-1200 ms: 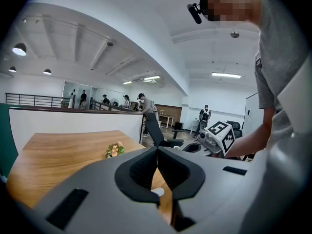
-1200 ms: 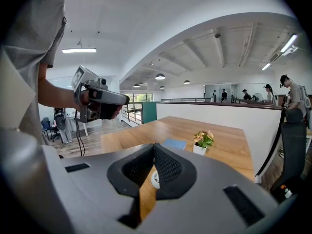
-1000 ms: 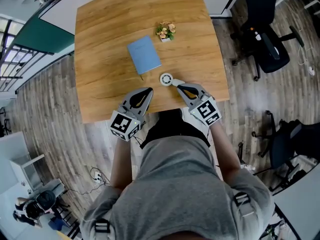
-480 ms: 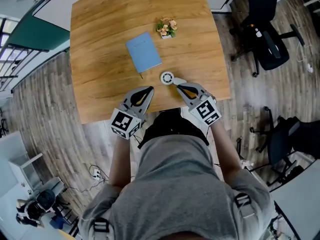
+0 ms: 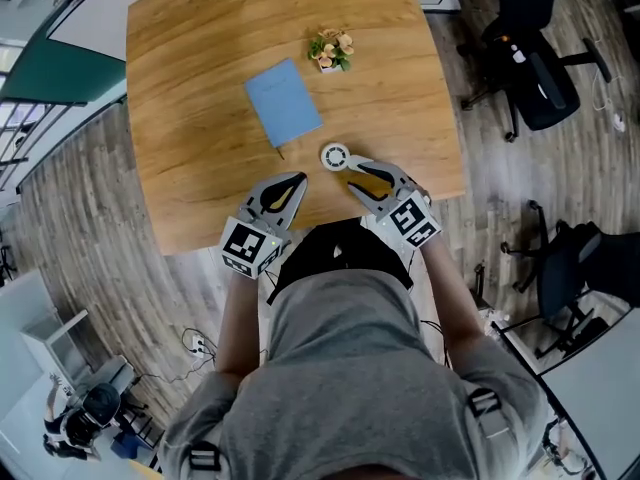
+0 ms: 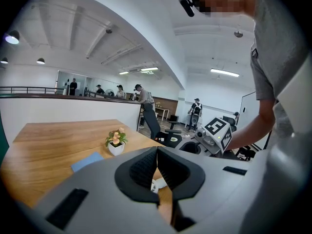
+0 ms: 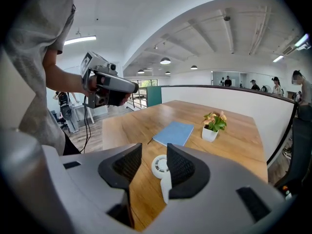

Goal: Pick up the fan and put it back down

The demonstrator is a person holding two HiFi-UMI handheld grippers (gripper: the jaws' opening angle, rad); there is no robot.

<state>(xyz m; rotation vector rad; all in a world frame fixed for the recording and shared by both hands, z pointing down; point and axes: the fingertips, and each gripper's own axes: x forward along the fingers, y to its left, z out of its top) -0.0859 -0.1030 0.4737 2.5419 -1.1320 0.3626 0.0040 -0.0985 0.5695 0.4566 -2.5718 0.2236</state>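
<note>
A small white fan (image 5: 334, 156) lies on the wooden table (image 5: 200, 88) near its front edge, round head to the left and handle towards my right gripper (image 5: 352, 171). That gripper's jaws are opening: in the right gripper view the fan's head (image 7: 159, 165) shows in the gap, its handle beside the right pad, neither pad pressing on it. My left gripper (image 5: 298, 180) hovers at the table's front edge, left of the fan, jaws shut with nothing held. A bit of the white fan (image 6: 158, 184) shows beyond its pads.
A blue notebook (image 5: 284, 103) with a pen at its edge lies mid-table, and a small potted plant (image 5: 331, 50) stands behind it. Black office chairs (image 5: 530, 58) stand on the floor to the right. People stand far off in the room.
My right gripper's jaws, shut on the fan's handle before, have parted and the fan rests on the table. Both grippers have sunk slightly.
</note>
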